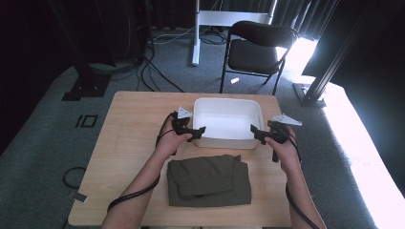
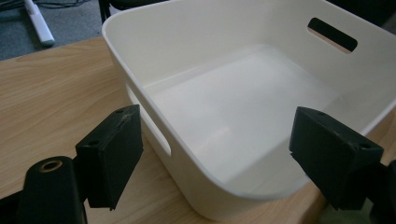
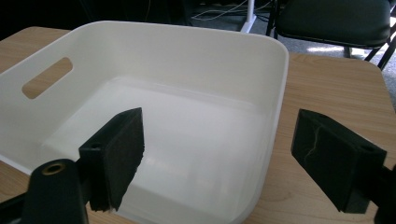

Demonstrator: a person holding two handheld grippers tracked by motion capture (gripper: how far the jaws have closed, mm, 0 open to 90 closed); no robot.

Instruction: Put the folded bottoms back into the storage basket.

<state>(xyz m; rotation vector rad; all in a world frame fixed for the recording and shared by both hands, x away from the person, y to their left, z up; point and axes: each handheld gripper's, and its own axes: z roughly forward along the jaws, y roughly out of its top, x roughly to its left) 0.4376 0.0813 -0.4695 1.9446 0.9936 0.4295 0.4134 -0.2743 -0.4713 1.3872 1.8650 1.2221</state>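
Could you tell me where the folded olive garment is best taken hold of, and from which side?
Probably from above, at the two near corners of the folded olive garment. It lies flat on the table, in front of the white bin, so only its edges offer a pinch. The left tongs and right tongs, both open, flank the bin; one could take each corner.

Grey carpet floor, black folding chair behind the wooden surface, dark curtains, cables, bright light at right.
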